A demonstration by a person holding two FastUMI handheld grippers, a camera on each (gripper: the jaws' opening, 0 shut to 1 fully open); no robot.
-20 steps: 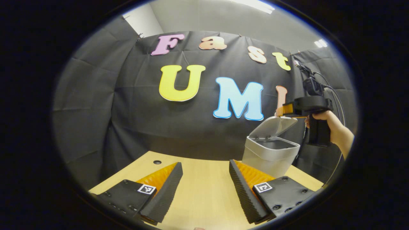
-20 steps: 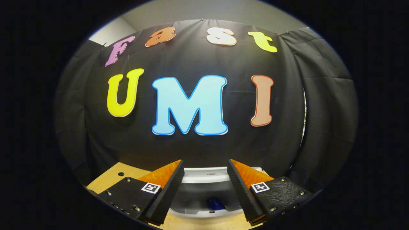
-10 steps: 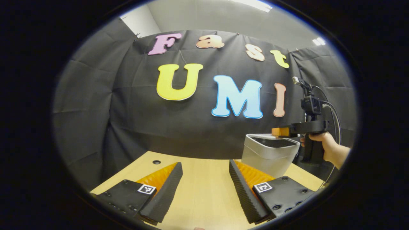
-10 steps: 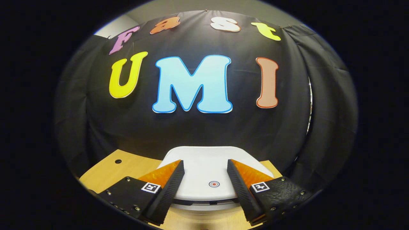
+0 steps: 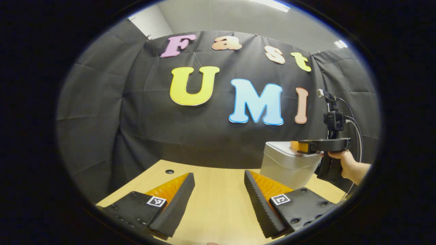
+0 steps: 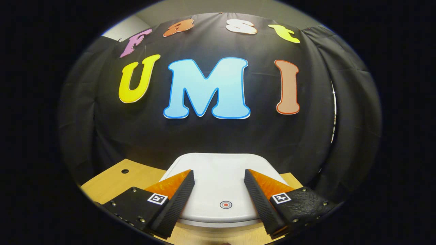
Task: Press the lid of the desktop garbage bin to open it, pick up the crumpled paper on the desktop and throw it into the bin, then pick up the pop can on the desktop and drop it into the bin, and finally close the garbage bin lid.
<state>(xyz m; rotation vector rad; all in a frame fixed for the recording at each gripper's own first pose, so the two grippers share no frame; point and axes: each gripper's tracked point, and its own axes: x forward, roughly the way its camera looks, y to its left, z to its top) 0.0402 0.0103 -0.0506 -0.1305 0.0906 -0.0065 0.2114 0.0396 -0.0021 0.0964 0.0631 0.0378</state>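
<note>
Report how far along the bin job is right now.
Nearly finished. The white plastic bin lid lies flat on the pale grey bin, so closing looks done. No paper or can lies on the visible wooden desktop. The right claw sits open over the lid; the left claw is open. Left: withdrawing.

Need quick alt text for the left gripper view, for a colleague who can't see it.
A hand holds the right hand-held gripper over the shut lid of the grey garbage bin on the wooden table. In front, the left hand-held gripper is open and holds nothing.
</note>
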